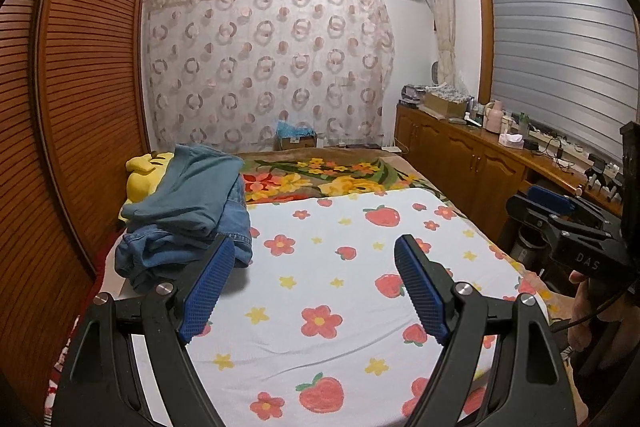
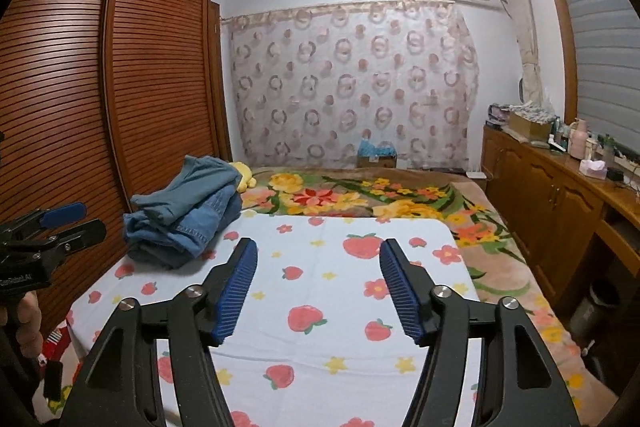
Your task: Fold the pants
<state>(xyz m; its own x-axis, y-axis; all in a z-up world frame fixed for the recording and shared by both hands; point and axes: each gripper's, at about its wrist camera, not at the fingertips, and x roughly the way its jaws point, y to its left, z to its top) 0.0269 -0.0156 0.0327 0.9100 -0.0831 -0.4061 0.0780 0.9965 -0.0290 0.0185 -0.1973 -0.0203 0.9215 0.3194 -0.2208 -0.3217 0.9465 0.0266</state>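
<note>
A pile of pants (image 1: 188, 215) lies at the far left of the bed, teal pants on top of blue denim jeans; it also shows in the right wrist view (image 2: 184, 215). My left gripper (image 1: 316, 251) is open and empty above the white strawberry sheet (image 1: 340, 307), its left finger (image 1: 208, 287) just in front of the pile. My right gripper (image 2: 318, 251) is open and empty over the same sheet (image 2: 320, 307), to the right of the pile. Each gripper shows at the edge of the other's view, the right one (image 1: 560, 219) and the left one (image 2: 52, 227).
A yellow plush toy (image 1: 144, 175) lies behind the pile. A flowered blanket (image 1: 340, 179) covers the far end of the bed. A louvred wooden wardrobe (image 1: 80, 87) stands close on the left. A wooden cabinet (image 1: 480, 155) with clutter runs along the right.
</note>
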